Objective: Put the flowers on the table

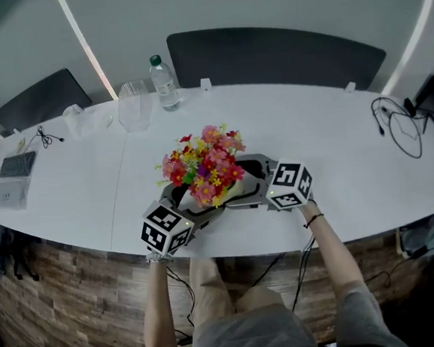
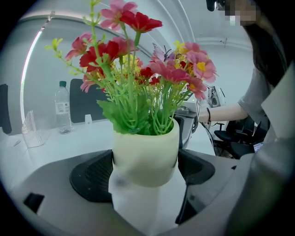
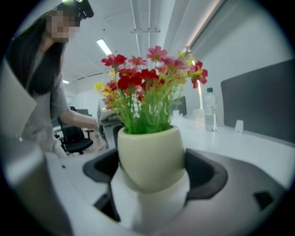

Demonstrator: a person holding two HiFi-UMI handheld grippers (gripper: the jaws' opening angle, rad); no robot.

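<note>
Flowers point(image 1: 205, 166), cream pot point(image 2: 145, 156), bottle point(image 1: 165, 83) label illegible

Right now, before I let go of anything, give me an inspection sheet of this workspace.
Surface: white table, curved and glossy.
Job's things: flower pot holding the flowers, near the table's front edge; I cannot tell whether it rests on the table.
Clutter: water bottle and clear cup at the far edge; keyboard at far left.
Grippers: left gripper and right gripper are each shut on the flower pot, from opposite sides.
Cables: looped cable at the right end, thin cable at the left, both on the table.
Surroundings: dark chairs behind the table; wood floor below.
</note>
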